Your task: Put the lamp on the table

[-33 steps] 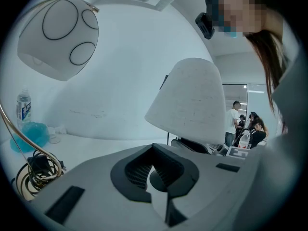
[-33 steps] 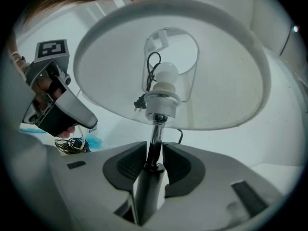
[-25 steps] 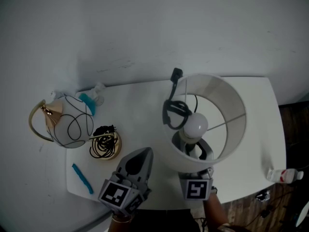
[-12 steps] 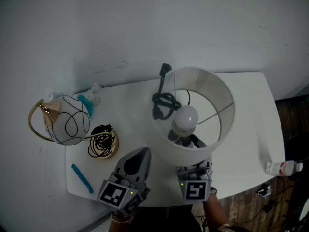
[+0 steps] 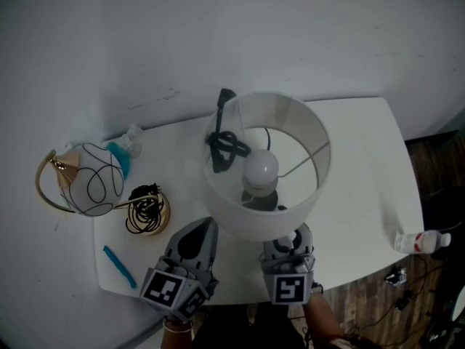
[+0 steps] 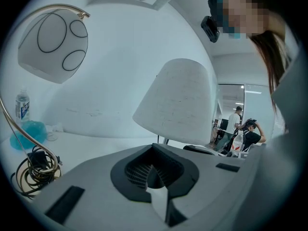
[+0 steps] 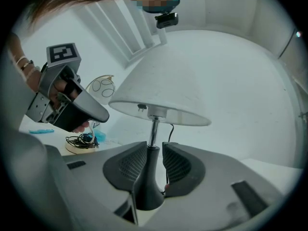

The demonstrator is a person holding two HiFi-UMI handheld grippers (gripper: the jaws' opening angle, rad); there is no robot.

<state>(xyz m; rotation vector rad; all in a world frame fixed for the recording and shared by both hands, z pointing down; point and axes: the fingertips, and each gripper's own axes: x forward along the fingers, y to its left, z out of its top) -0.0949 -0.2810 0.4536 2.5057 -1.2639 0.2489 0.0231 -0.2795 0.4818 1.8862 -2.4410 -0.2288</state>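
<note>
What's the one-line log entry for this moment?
right gripper: shut on lamp stem | left gripper: shut, empty | lamp: upright, held over table

The white drum-shaded table lamp (image 5: 247, 227) has a plain white shade, a white bulb (image 5: 260, 167), a chrome stem (image 7: 153, 131), a black flared base (image 7: 147, 186) and a black power cord (image 5: 227, 144). The smooth white table (image 5: 363, 166) is uniform and unpatterned. The round white globe lamp (image 5: 91, 184) bears thin black looping lines; its curved arm (image 5: 42, 187) is gold. The thin plastic strip (image 5: 118, 265) is solid blue. The left gripper (image 6: 153, 170) and right gripper (image 7: 154, 162) are grey with black ribbed pads; their cubes (image 5: 168, 289) carry black-and-white square markers.
</note>
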